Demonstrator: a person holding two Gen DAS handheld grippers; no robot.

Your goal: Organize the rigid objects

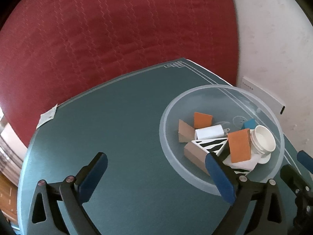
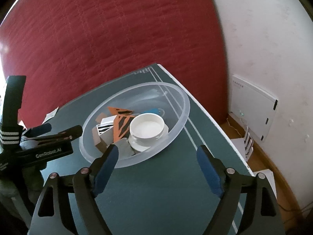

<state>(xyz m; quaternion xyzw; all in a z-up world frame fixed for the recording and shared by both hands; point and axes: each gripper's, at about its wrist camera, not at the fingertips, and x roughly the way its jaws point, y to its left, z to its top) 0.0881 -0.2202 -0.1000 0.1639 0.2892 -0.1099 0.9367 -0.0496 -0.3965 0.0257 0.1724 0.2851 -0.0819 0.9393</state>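
"GenRobot.AI" is printed on the left hand-held gripper [image 1: 156, 176], whose jaws stand wide apart over bare dark green surface [image 1: 121, 121]. Right of it, the clear round plastic bowl [image 2: 183, 115] holds orange, tan and striped blocks [image 1: 239, 145] and a white cap [image 2: 146, 126], close to the surface's right edge. The right hand-held gripper [image 2: 158, 168] gapes empty.

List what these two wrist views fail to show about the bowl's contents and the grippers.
- Clear bowl: near rim hidden by the left gripper's finger, left wrist view.
- Small blue piece: mostly behind the white jar, right wrist view.
- Striped pieces: shapes overlap, count unclear.
- Right gripper: handle cut off below.
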